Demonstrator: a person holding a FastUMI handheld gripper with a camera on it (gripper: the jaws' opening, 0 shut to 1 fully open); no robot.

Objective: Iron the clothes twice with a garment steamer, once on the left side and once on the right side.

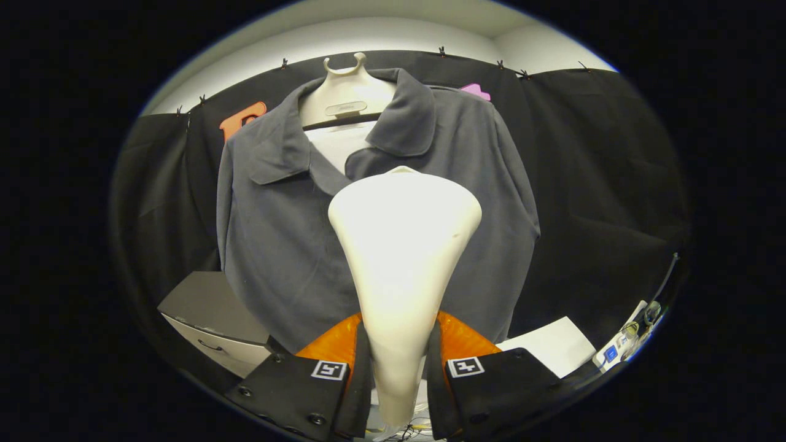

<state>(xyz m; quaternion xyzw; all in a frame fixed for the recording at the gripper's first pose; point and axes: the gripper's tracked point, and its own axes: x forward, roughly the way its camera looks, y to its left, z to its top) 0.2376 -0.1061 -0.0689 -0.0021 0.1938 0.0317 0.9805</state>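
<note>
Against black booth cloth, grey shirt [288,245] hanging on a mannequin hanger [347,92]; steamer head [402,245] pinched at its neck between closed jaws, raised before the chest. Risk: head twisting in the grip under sideways pressure.

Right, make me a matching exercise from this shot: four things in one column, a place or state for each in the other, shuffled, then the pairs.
Things
1. steamer head
2. grey shirt
3. hanger
4. white sheet

Places or states
A. lying flat, below the shirt's hem and to one side
B. clamped by its neck between the gripper fingers
C. hanging against the black cloth wall
D. inside the open collar

Pairs: 1-B, 2-C, 3-D, 4-A
</note>
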